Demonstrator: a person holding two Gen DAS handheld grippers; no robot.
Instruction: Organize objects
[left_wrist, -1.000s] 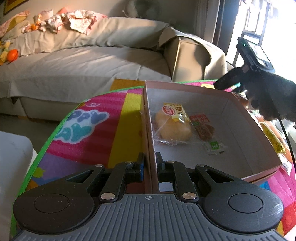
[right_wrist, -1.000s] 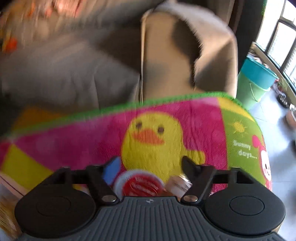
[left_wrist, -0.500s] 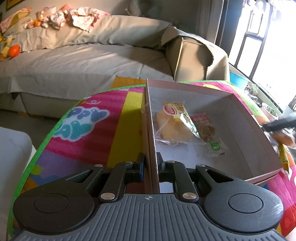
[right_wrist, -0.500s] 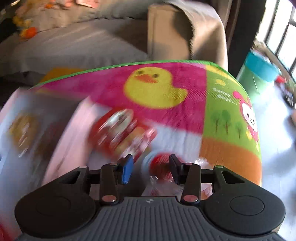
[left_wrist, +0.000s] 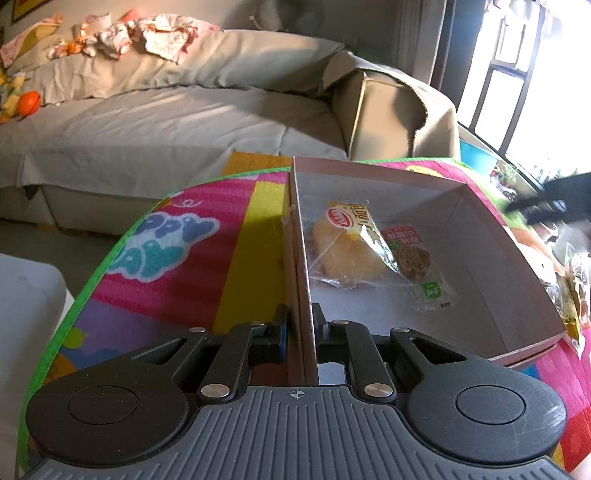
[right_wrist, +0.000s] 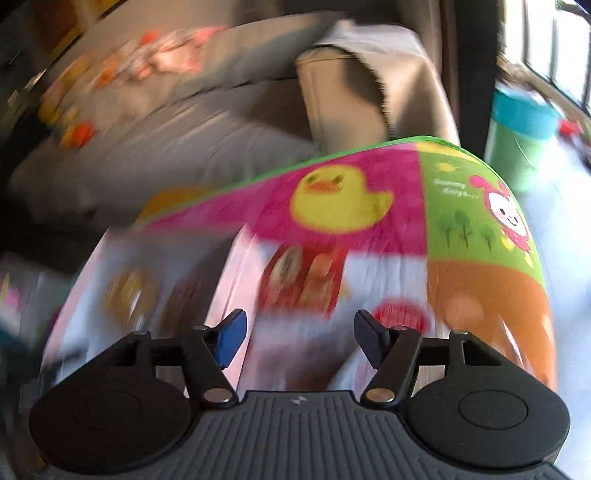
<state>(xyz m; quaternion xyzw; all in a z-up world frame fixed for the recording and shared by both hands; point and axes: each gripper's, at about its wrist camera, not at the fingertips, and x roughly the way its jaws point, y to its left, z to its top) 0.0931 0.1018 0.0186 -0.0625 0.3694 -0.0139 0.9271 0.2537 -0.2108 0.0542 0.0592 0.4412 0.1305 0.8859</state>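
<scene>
Our left gripper (left_wrist: 300, 326) points forward and down, its jaws drawn almost together, one finger on each side of the near wall of the box (left_wrist: 480, 206) and pressing on that thin wall. The blue-padded finger (left_wrist: 281, 332) sits on the outer side, the other black finger on the inner side. Our right gripper (right_wrist: 299, 334) also tilts downward; its jaws have just been opening and now stand well apart, with nothing pinched between the blue pad and the black one. That view is smeared with motion blur. In the left wrist view, the right gripper shows only as a dark blurred shape at the far right edge.
</scene>
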